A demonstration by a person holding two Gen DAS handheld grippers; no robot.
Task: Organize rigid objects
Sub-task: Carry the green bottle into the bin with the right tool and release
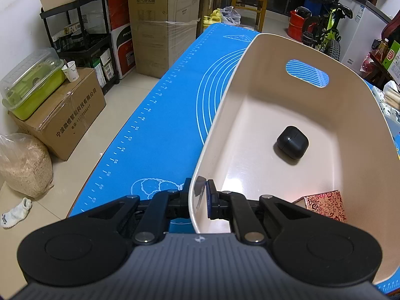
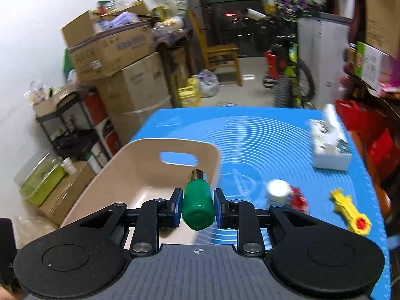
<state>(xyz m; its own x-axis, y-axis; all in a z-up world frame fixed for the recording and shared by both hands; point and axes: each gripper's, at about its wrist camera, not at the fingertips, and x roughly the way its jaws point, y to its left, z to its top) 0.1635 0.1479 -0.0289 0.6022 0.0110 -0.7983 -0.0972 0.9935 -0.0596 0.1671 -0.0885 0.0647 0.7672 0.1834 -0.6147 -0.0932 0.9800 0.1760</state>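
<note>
A beige plastic bin (image 1: 350, 115) with a handle slot stands on the blue mat (image 1: 160, 125). My left gripper (image 1: 198, 197) is shut on the bin's near wall, one finger outside and one inside. Inside lie a black rounded case (image 1: 292, 142) and a red patterned box (image 1: 325, 203). In the right wrist view my right gripper (image 2: 197, 206) is shut on a green handle with a metal tip (image 2: 198, 203), held above the bin (image 2: 120, 175) near its right edge. On the mat to the right lie a white jar (image 2: 277, 189), a red toy (image 2: 298, 198) and a yellow toy (image 2: 350, 212).
A white tissue box (image 2: 330, 145) sits at the mat's far right. Cardboard boxes (image 1: 160, 20) and a black shelf cart (image 1: 80, 32) stand left of the table, a wooden chair (image 2: 220, 50) and a bicycle (image 2: 292, 80) beyond it. The table's left edge drops to the tiled floor.
</note>
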